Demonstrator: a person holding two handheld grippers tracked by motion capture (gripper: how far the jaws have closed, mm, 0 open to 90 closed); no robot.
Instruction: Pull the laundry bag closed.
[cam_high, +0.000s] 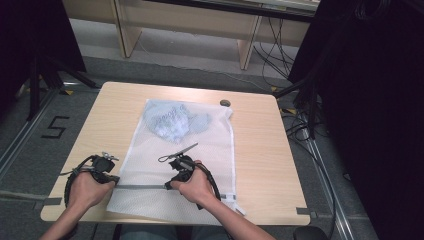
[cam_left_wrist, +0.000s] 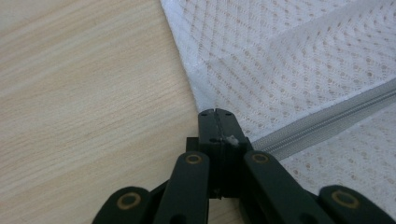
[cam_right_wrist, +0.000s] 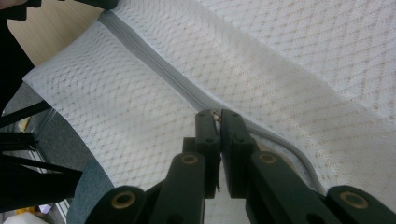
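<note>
I find a white mesh laundry bag (cam_high: 175, 165) lying flat on the light wooden table (cam_high: 260, 150), its long axis running away from me and its near end close to the table's front edge. Through the mesh at the far end I see a bundled pale blue garment (cam_high: 172, 122) inside the bag. A grey zipper (cam_high: 142, 187) runs across the bag's near end, roughly parallel to the front edge of the table. My left gripper (cam_high: 114, 181) sits at the bag's left border, where the zipper begins; in the left gripper view its jaws are pressed together, pinching the mesh edge and the end of the zipper (cam_left_wrist: 322, 123), with a small white scrap of fabric showing at the seam between the jaws. My right gripper (cam_high: 167, 186) is placed farther along the same zipper line, near the middle of the bag's width; in the right gripper view its jaws are closed on a small piece at the zipper (cam_right_wrist: 154, 65) track, which looks like the slider pull, though it is too small for me to confirm. In that view the zipper runs flat toward the left gripper and curves away behind the jaws on the other side. Both hands rest low over the table's near edge, well apart from each other. A small dark round object (cam_high: 225, 103) lies on the table just beyond the bag's far right corner.
</note>
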